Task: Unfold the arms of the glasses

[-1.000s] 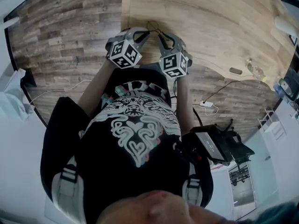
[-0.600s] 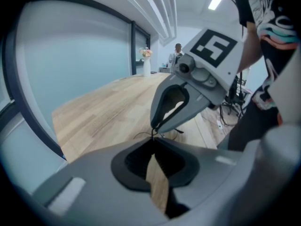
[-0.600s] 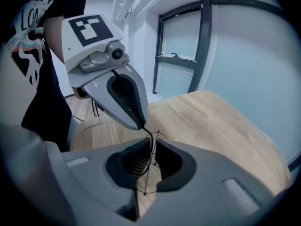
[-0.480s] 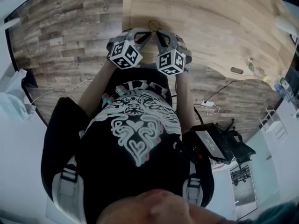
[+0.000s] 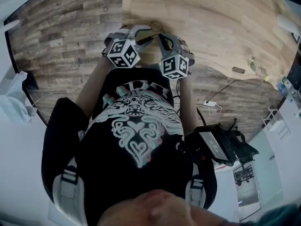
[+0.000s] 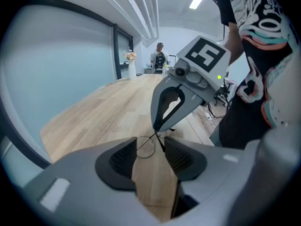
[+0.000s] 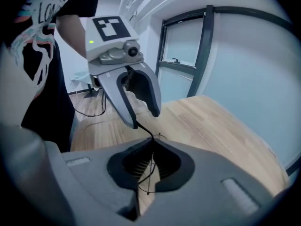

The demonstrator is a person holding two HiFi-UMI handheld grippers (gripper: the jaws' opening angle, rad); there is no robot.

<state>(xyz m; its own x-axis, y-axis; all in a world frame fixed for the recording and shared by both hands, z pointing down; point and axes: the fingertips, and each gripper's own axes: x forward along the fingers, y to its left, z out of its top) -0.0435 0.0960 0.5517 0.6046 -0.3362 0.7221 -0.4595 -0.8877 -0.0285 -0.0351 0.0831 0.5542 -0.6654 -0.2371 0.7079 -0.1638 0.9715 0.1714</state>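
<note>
The glasses (image 5: 154, 26) are thin black wire frames with round lenses, held just above the near edge of the wooden table (image 5: 211, 18). My right gripper (image 7: 150, 147) is shut on the glasses (image 7: 148, 167), and a wire arm runs up out of its jaws. My left gripper (image 6: 150, 145) is opening, and one round lens (image 6: 145, 147) hangs in the gap without either pad pressing on it. In the right gripper view, the left gripper (image 7: 145, 118) has its fingers spread, one fingertip (image 7: 134, 124) against the wire arm. Both grippers (image 5: 145, 34) (image 5: 162, 37) almost meet over the table edge.
The table's front edge curves away to the right, with small items (image 5: 237, 71) near it. On the wood floor lie a white charger with a cable (image 5: 209, 104) and a black case (image 5: 218, 145). A vase of flowers (image 6: 130, 62) stands at the table's far end.
My left gripper's jaws have spread apart from shut, and its marker cube has rolled slightly and shifted a little left. The right gripper holds its grip in about the same place.
</note>
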